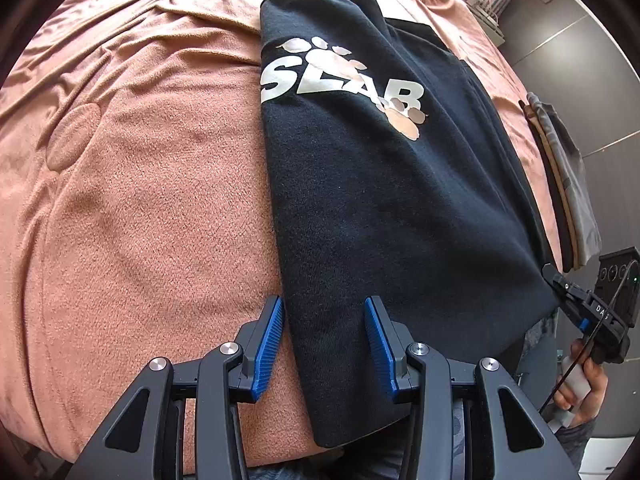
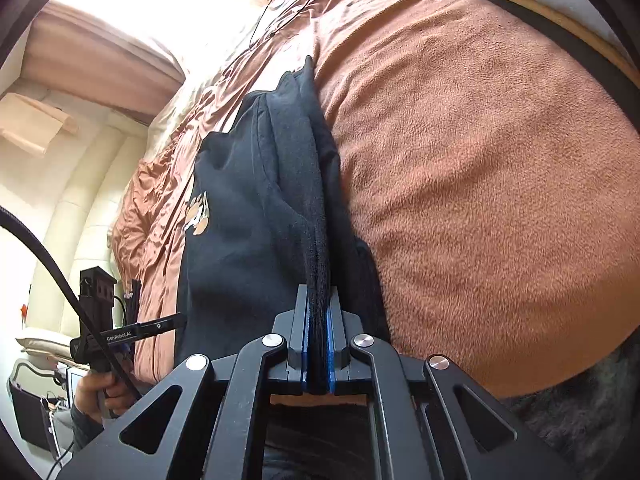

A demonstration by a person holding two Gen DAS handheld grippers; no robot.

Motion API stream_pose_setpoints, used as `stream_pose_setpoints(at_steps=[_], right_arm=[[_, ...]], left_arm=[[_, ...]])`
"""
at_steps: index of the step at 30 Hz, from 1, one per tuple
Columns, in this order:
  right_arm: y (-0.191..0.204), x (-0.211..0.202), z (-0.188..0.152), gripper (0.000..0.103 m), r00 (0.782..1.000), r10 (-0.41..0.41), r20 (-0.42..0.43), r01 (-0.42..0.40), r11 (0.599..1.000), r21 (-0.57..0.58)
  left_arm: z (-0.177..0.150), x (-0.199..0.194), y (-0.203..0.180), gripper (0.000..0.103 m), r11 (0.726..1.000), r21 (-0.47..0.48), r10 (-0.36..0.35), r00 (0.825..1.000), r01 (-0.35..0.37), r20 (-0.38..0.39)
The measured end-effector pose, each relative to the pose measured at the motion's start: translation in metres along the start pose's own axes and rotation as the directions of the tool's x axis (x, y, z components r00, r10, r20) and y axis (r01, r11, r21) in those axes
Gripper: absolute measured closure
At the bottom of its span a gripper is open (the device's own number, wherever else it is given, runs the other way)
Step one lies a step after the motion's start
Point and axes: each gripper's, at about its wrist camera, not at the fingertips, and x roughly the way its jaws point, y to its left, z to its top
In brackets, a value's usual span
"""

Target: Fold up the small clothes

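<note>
Here, folded sweatshirt [image 1: 392,200] on blanket [image 1: 140,220]

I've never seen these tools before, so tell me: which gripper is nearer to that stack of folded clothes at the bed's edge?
Right. The right gripper, clamping the black garment, sits just below the folded stack. The left gripper is across the garment, farther away.

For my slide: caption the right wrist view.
Right hand-held gripper shut on the folded edge of a black sweatshirt lying on a pink blanket.
</note>
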Motion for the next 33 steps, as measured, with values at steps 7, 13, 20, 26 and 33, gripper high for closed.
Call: stream_pose_setpoints(at_steps=[7,13,20,26,33], right_arm=[[-0.005,0.004,0.018,0.092,0.998,0.054,-0.025,-0.054,0.998,0.013],[-0.017,0.021,0.047,0.086,0.992,0.113,-0.058,-0.111,0.993,0.037],[-0.022,0.049,0.081,0.086,0.982,0.162,-0.096,-0.158,0.986,0.051],[-0.020,0.073,0.110,0.086,0.977,0.179,-0.114,-0.175,0.983,0.046],[-0.013,0.099,0.142,0.086,0.973,0.193,-0.124,-0.190,0.981,0.036]], left_arm=[[0.000,0.002,0.004,0.059,0.999,-0.012,-0.032,0.999,0.032,-0.002],[0.008,-0.002,0.010,0.059,0.996,-0.040,-0.079,0.996,0.080,0.029],[0.028,0.002,0.012,0.059,0.995,-0.042,-0.086,0.995,0.088,0.040],[0.049,0.008,0.014,0.059,0.994,-0.048,-0.091,0.995,0.093,0.043],[0.077,0.013,0.019,0.059,0.994,-0.056,-0.088,0.994,0.091,0.059]])
